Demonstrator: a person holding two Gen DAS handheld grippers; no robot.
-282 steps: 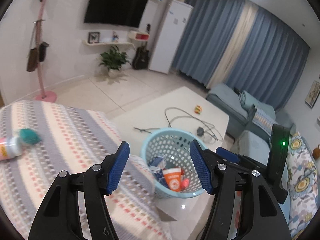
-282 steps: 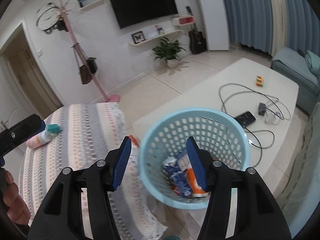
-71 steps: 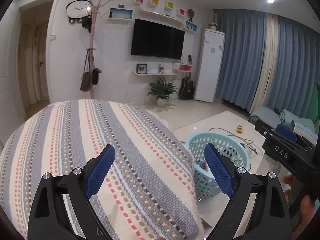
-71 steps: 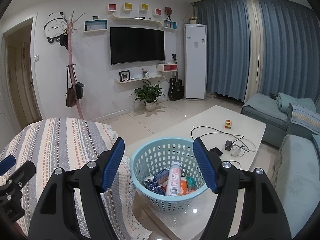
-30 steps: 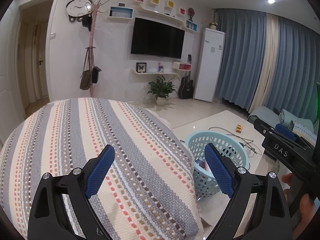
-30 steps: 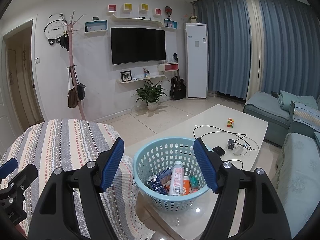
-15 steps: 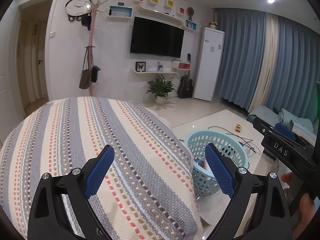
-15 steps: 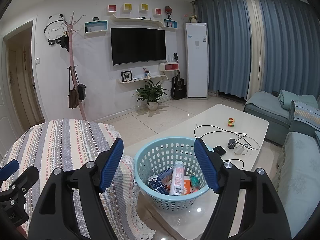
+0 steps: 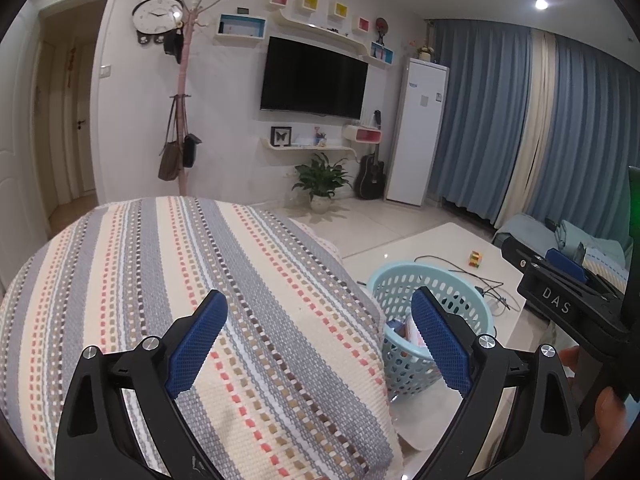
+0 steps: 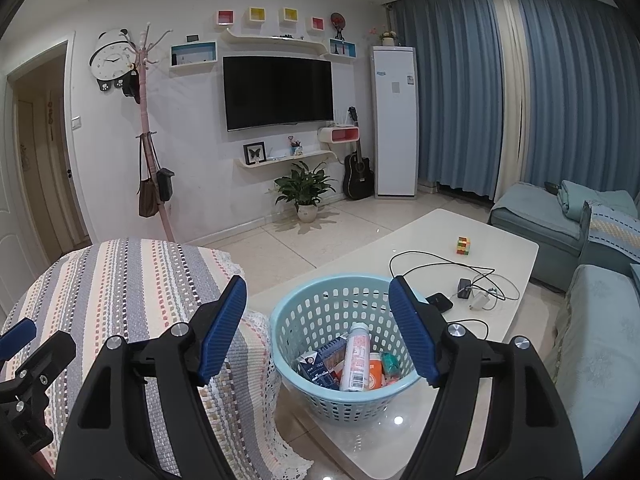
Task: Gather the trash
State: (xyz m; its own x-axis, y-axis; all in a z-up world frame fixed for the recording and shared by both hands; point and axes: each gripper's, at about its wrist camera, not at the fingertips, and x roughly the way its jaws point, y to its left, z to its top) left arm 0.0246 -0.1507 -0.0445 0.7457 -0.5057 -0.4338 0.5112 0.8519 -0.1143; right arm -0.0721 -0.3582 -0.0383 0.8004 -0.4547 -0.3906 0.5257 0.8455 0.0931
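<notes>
Your basket point(image 10: 320, 312) stands on the near end of the tabletop point(image 10: 424, 236), just right of the striped blanket point(image 10: 132, 280). In the basket you have a bottle point(image 10: 355, 356) leaning among cartons point(image 10: 320, 364). Behind it on the tabletop lie cables point(image 10: 444, 264) and a phone point(image 10: 439, 302), with a puzzle cube point(image 10: 463, 245) farther back. A sofa point(image 10: 536, 216) sits right of the tabletop; the television point(image 10: 278, 92) hangs on the far wall

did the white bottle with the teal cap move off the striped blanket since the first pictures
Yes. It left the striped blanket and now stands in the blue basket as the white bottle.
</notes>
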